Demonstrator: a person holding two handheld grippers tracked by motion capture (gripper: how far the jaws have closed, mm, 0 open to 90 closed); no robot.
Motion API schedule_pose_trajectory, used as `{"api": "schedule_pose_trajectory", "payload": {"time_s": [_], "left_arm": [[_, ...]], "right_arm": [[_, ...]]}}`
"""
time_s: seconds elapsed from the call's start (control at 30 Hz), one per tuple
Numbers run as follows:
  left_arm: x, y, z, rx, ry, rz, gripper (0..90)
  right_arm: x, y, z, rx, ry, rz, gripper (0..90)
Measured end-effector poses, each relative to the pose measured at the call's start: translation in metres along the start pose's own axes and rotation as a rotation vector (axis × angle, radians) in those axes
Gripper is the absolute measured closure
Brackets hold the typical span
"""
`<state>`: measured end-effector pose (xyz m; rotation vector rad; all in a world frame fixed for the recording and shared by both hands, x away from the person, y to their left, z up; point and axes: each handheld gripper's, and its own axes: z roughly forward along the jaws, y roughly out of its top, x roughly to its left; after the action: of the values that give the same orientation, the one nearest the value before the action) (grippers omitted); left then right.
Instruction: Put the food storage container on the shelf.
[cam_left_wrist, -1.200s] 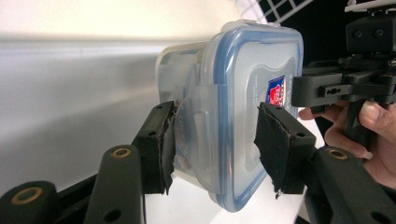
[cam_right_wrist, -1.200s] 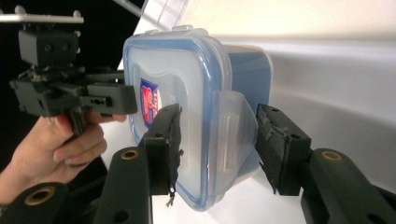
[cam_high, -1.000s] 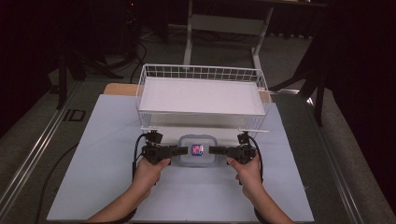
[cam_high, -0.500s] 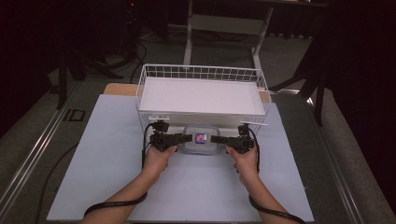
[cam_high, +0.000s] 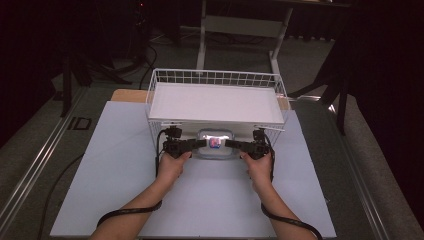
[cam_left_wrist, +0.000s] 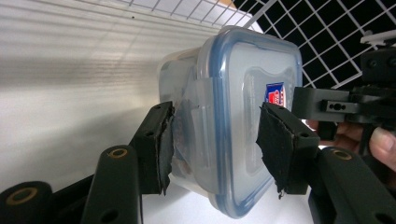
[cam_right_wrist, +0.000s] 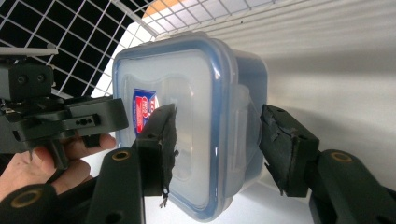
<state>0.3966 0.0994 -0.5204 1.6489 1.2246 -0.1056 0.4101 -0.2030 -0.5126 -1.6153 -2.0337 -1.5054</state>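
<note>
Where gripped: clear plastic container (cam_high: 215, 143), blue-rimmed lid, rounded corners
Label: red-blue sticker (cam_left_wrist: 275, 94), text unreadable
Grippers: left gripper (cam_left_wrist: 215, 140), right gripper (cam_right_wrist: 217, 140) clamp opposite ends
Far: white wire basket (cam_high: 215, 77)

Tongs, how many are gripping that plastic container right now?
2: left tongs on the plastic container's left end, right tongs on its right end, beside the wire basket.
</note>
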Motion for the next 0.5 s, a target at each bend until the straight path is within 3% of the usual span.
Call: {"api": "schedule_pose_trajectory", "payload": {"time_s": [0.07,0.1,0.2,0.3,0.33,0.4,0.43,0.5], "left_arm": [[-0.003,-0.001,0.003,-0.022,0.017,0.028,45.4],[-0.003,-0.002,0.004,-0.031,0.023,0.033,44.4],[-0.004,-0.003,0.007,-0.05,0.035,0.036,42.6],[-0.004,-0.004,0.01,-0.058,0.045,0.048,38.5],[-0.004,-0.004,0.01,-0.062,0.041,0.037,38.3],[-0.003,-0.004,0.012,-0.06,0.037,0.028,37.4],[-0.002,-0.005,0.013,-0.05,0.043,0.021,34.4],[0.001,-0.006,0.014,-0.059,0.046,0.01,29.6]], "right_arm": [[0.0,-0.001,0.0,-0.018,-0.003,0.008,46.5],[0.001,-0.002,0.0,-0.017,-0.001,0.024,46.4],[0.001,-0.003,0.0,-0.022,-0.005,0.014,45.7],[0.0,-0.003,0.003,-0.047,-0.039,-0.065,43.2],[0.01,-0.004,-0.001,0.018,-0.031,0.054,43.2],[0.01,-0.004,-0.001,0.012,-0.037,0.06,43.2],[0.0,-0.003,0.005,-0.084,-0.065,-0.109,46.2],[0.004,-0.003,0.005,-0.061,-0.084,-0.098,46.9]]}}
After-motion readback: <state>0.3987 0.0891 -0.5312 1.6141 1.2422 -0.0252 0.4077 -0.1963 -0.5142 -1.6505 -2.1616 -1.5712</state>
